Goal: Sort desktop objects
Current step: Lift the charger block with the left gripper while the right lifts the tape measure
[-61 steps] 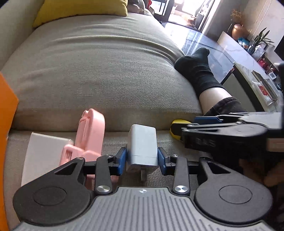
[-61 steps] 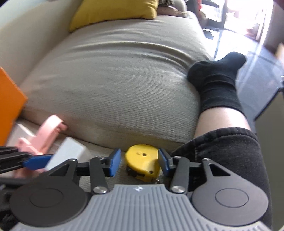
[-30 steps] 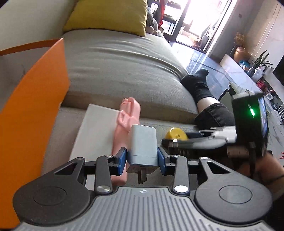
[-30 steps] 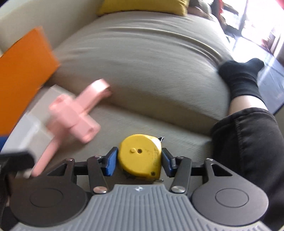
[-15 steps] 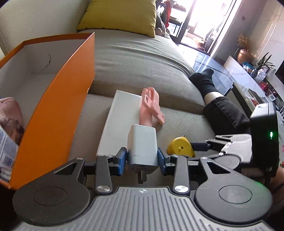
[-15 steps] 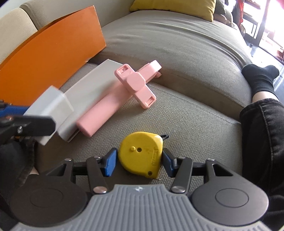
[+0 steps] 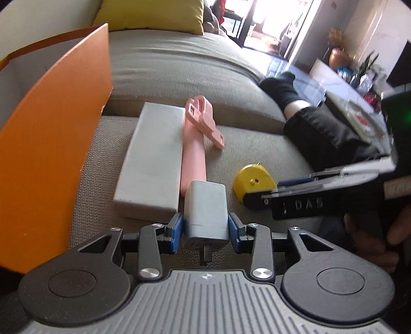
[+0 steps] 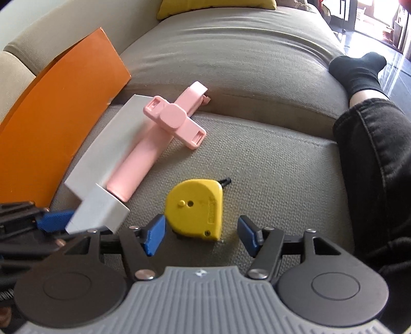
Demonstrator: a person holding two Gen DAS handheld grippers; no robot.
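A white charger block (image 7: 205, 213) is clamped between the blue pads of my left gripper (image 7: 205, 231), which is shut on it just above the sofa seat; its prong points back toward the camera. The same charger (image 8: 99, 208) shows at the left edge of the right wrist view. A yellow tape measure (image 8: 195, 208) lies flat on the seat between the fingers of my right gripper (image 8: 200, 232). Those jaws are opening, and the right pad (image 8: 246, 233) stands clear of the tape measure (image 7: 253, 185).
A pink phone-holder stick (image 8: 143, 151) leans along a flat white box (image 7: 151, 159). An orange box (image 7: 51, 144) stands at the left. A person's leg in black trousers (image 8: 377, 159) and sock lies at the right. A yellow cushion (image 7: 151, 12) sits at the back.
My right gripper's jaws have spread off the yellow tape measure, which now rests on the seat. My left gripper has sunk toward the seat with the charger still clamped.
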